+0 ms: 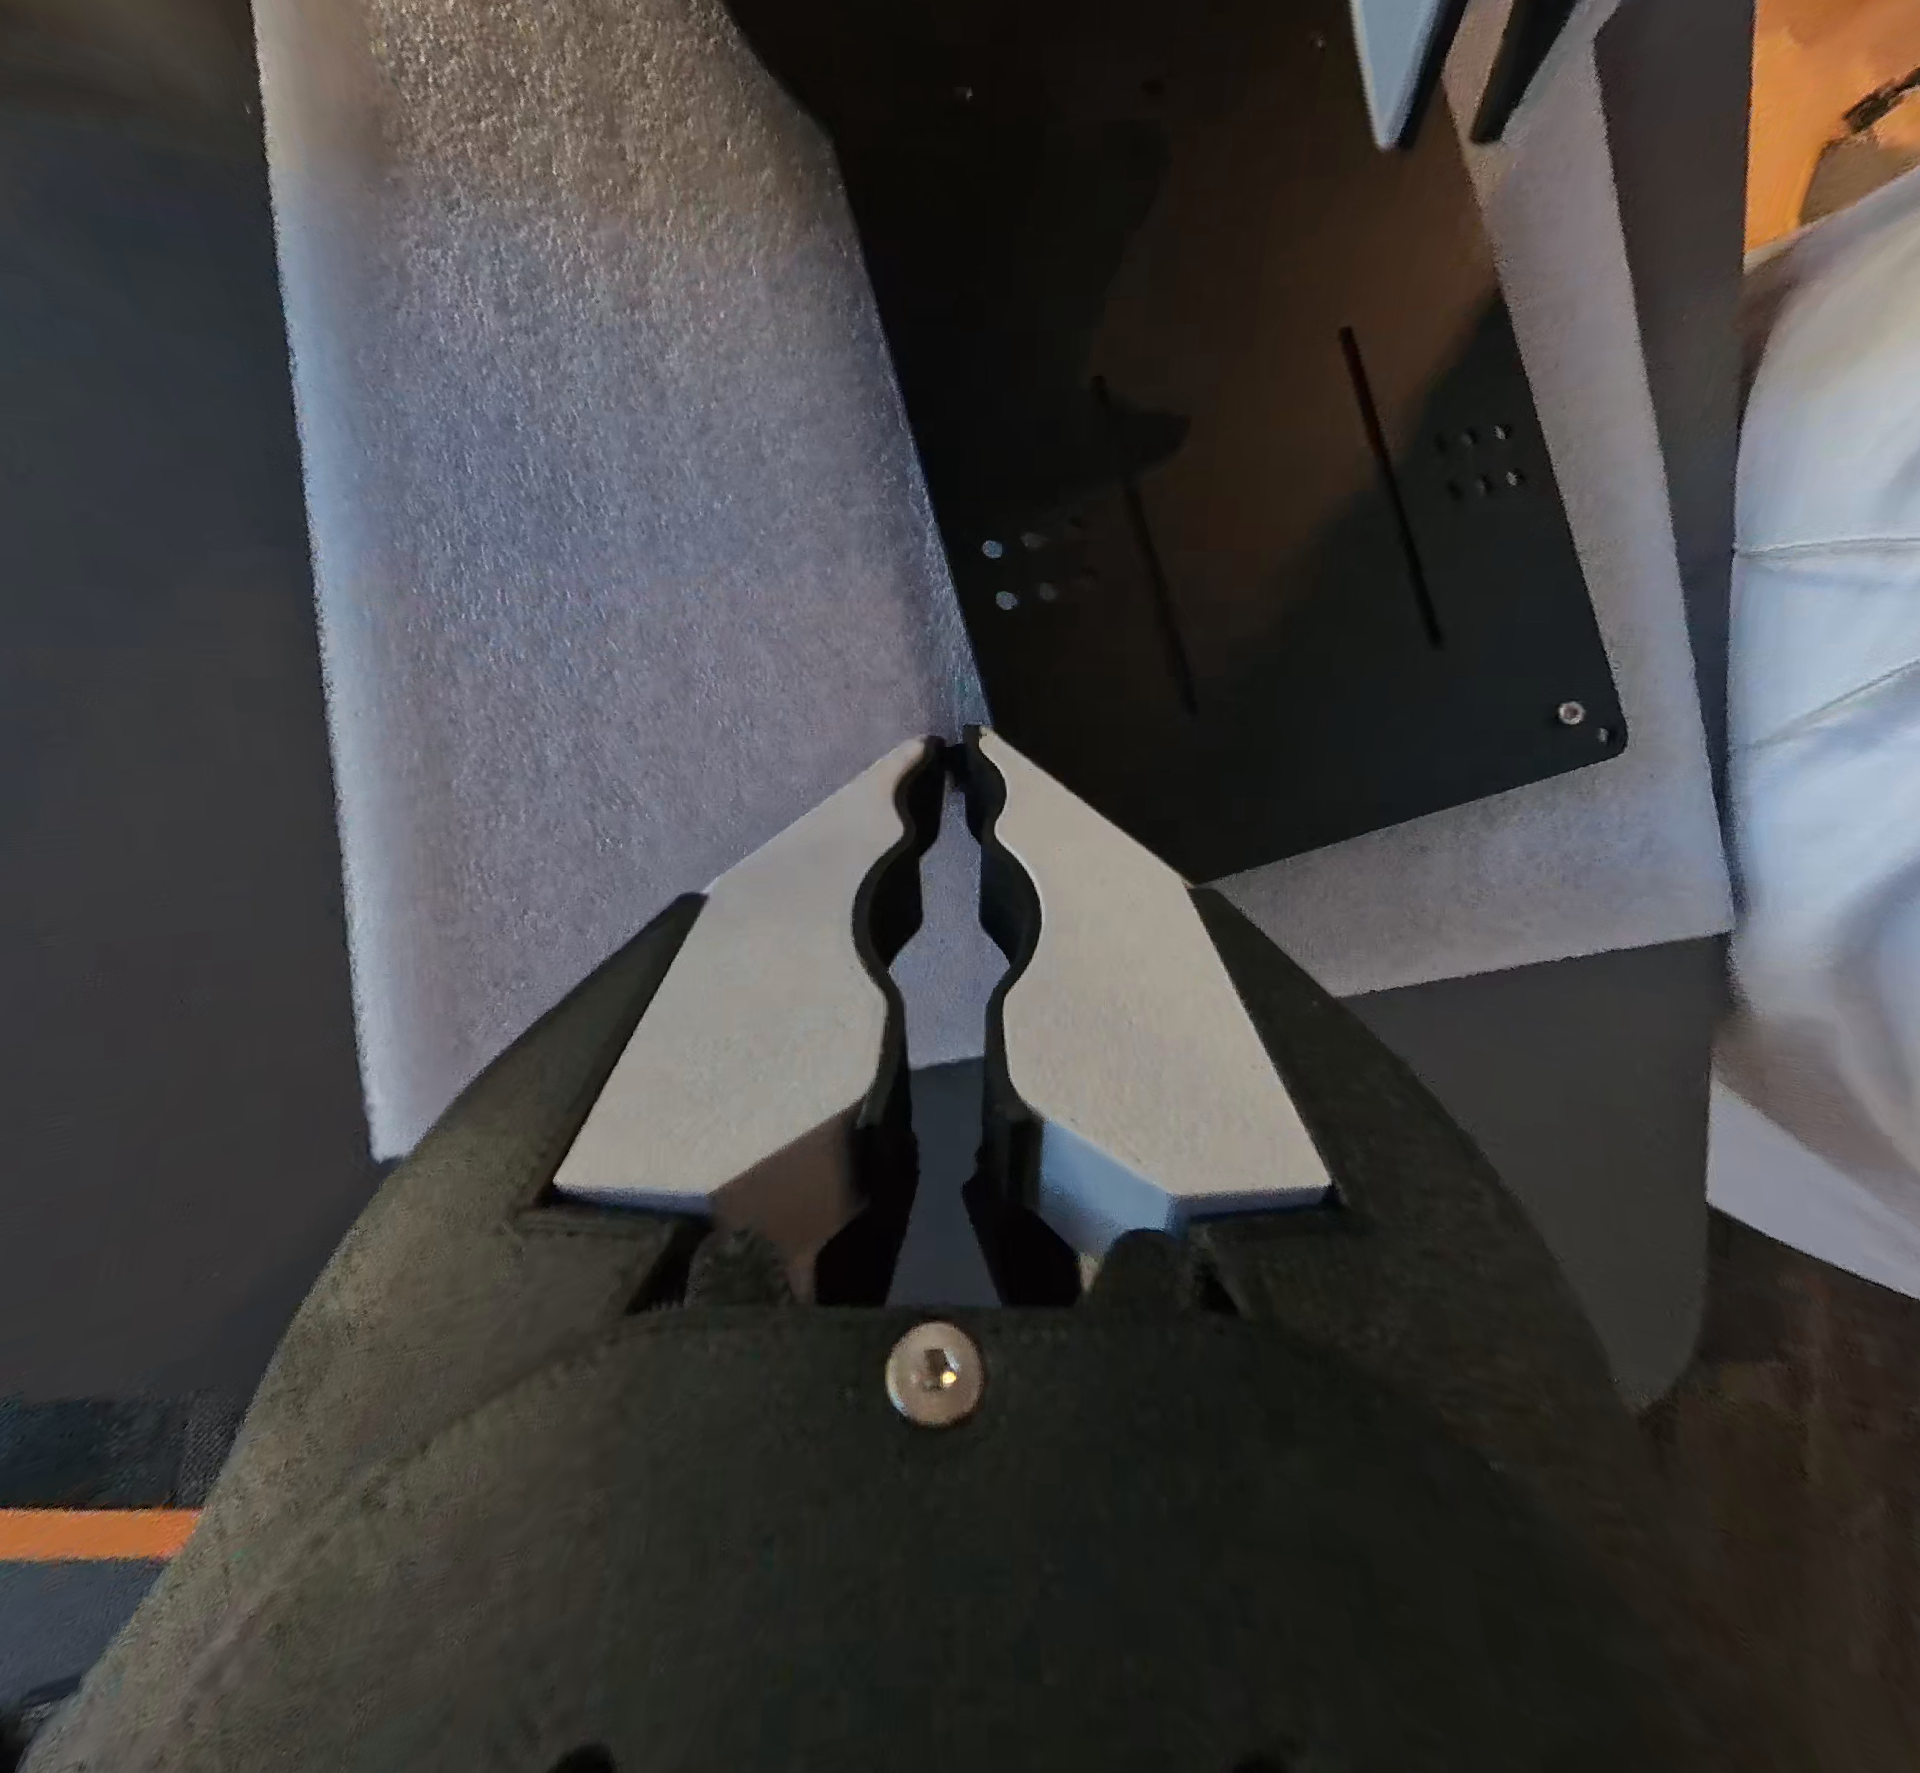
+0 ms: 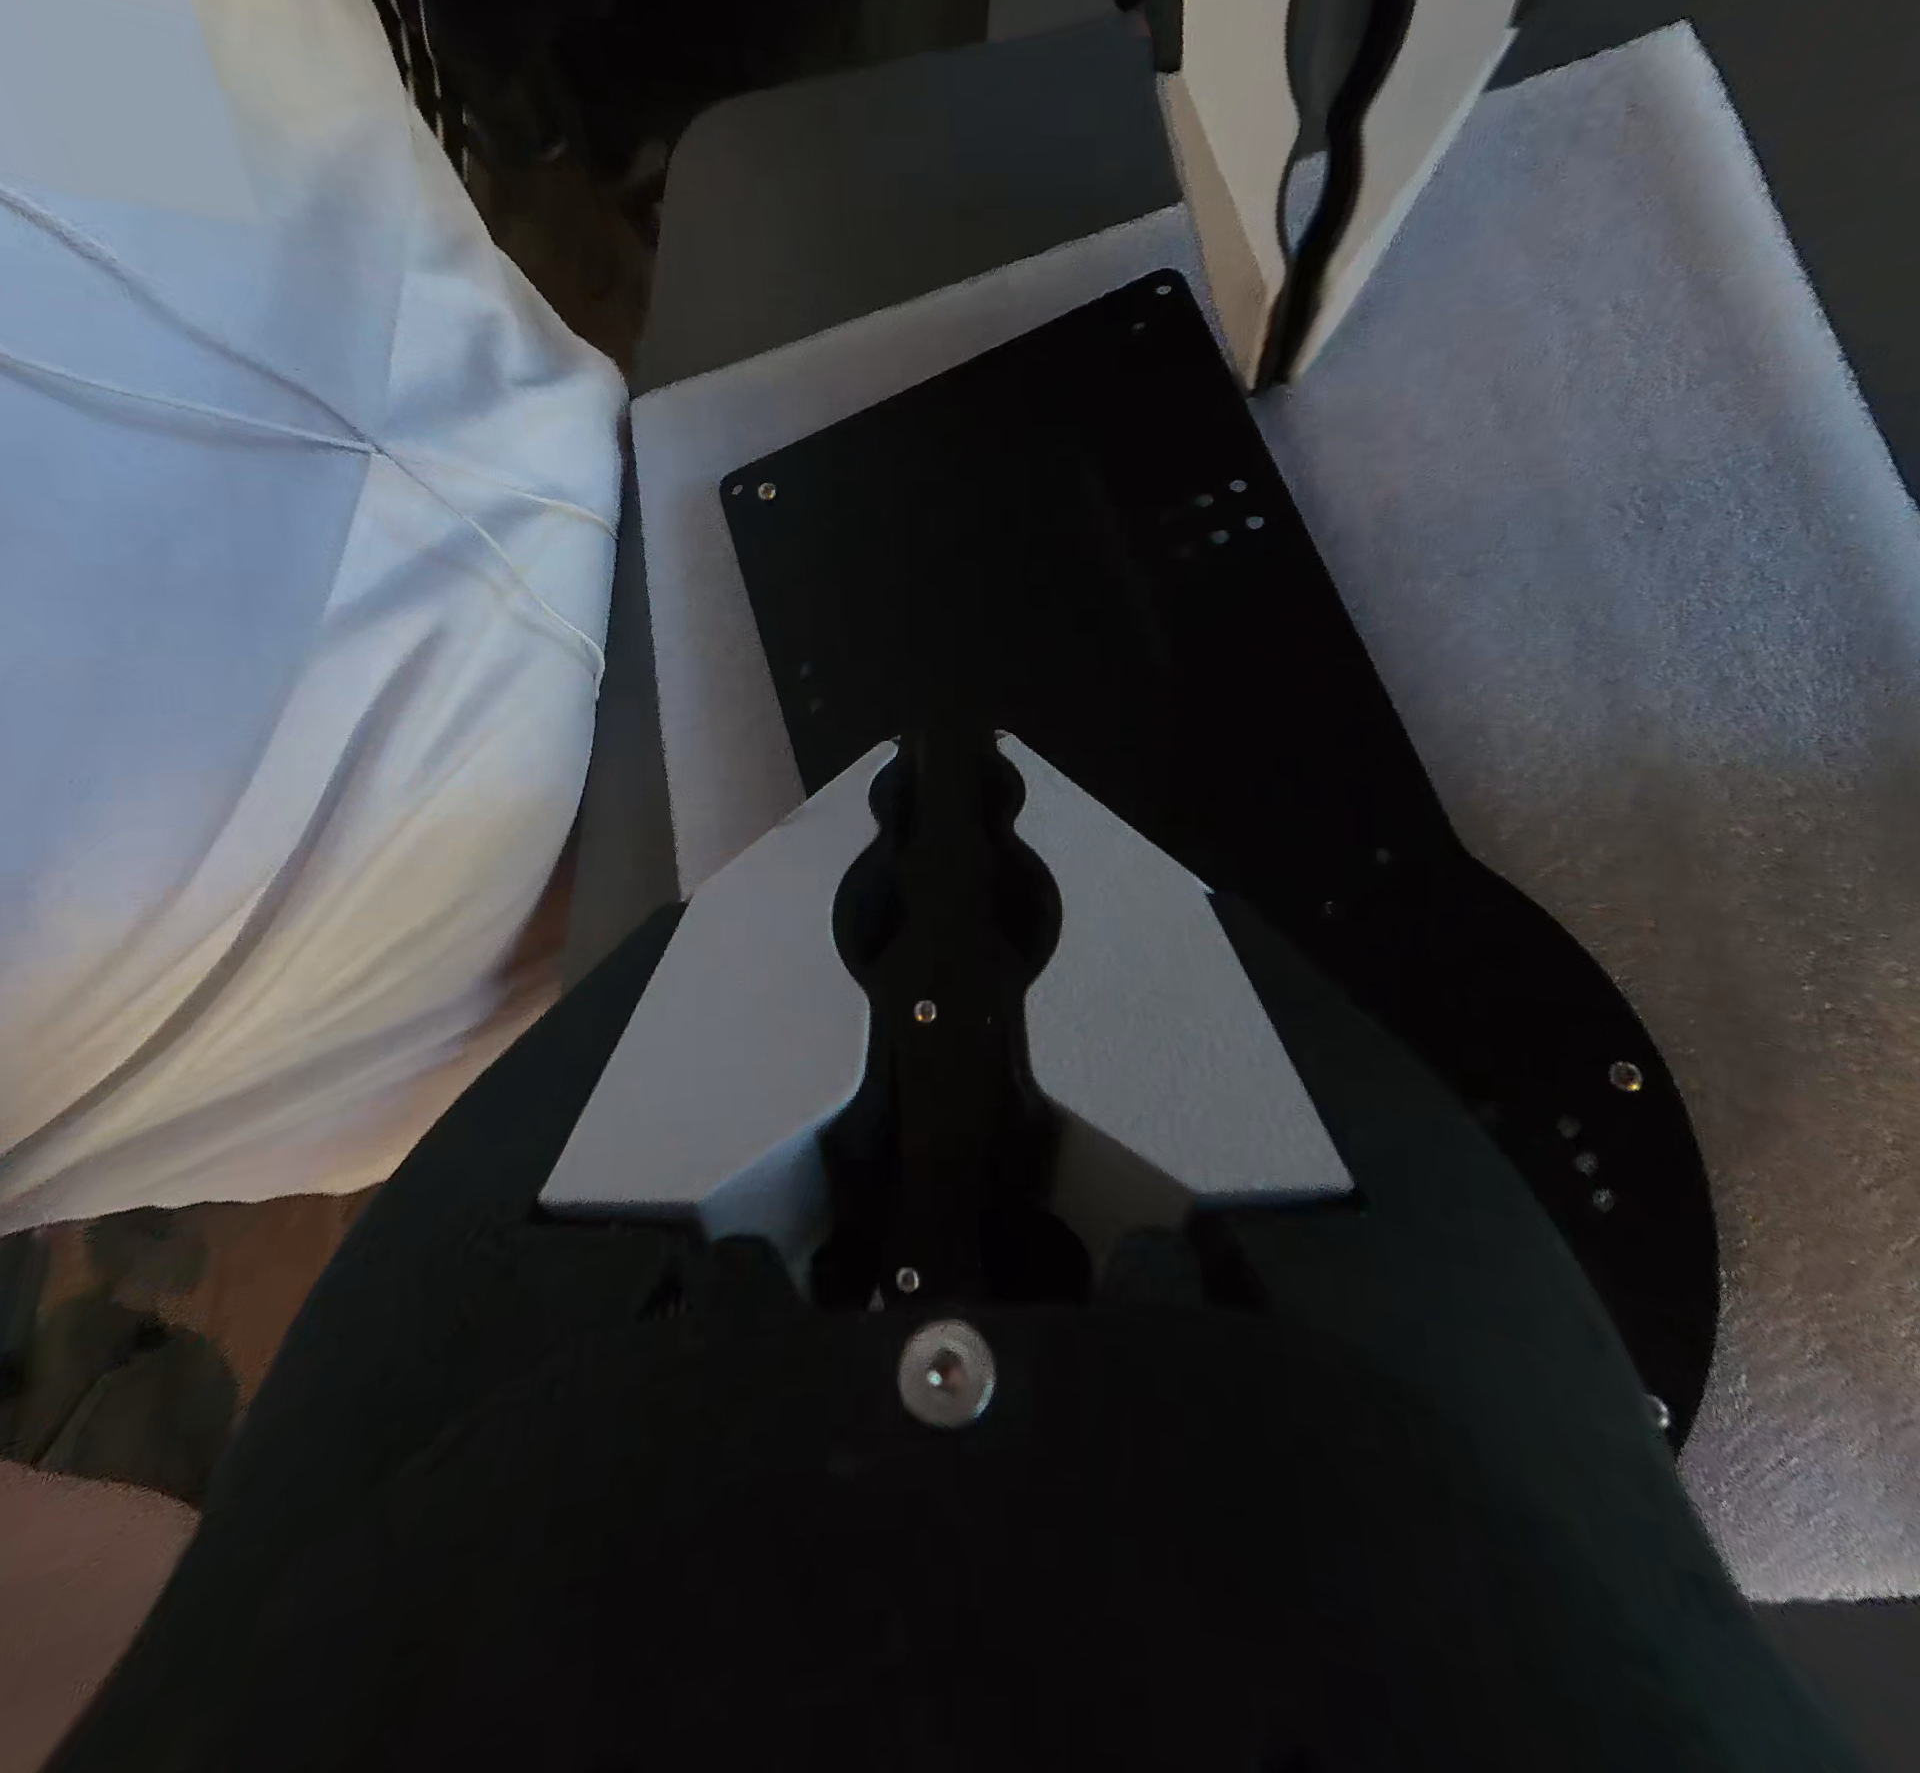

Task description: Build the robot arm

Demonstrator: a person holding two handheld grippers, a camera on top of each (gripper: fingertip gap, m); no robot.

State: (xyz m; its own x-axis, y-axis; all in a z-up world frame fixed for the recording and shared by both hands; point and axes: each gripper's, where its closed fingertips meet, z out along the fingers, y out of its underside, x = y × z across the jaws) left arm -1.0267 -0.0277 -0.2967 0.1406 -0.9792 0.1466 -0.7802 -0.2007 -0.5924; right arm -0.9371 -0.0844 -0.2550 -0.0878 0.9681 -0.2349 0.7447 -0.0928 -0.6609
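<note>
A flat black metal plate (image 1: 1195,269) with slots, small holes and a rounded end lies on a white foam sheet (image 1: 623,476). My left gripper (image 1: 953,749) is shut, with its tips on the foam right at the plate's near corner. I cannot tell whether it pinches anything. It also shows in the right wrist view (image 2: 1283,362), standing at the plate's (image 2: 1039,580) far right edge. My right gripper (image 2: 951,738) hovers over the middle of the plate with a narrow gap between its fingers and nothing in it. It shows in the left wrist view (image 1: 1439,139) at the top right.
The foam sheet (image 2: 1610,684) lies on a dark grey table surface (image 1: 135,684). A person's white garment (image 2: 260,476) is close beside the plate and shows at the right of the left wrist view (image 1: 1829,580). A wooden floor (image 1: 1839,9) lies beyond the table edge. Spacing between my two grippers at the tips: around 12 cm.
</note>
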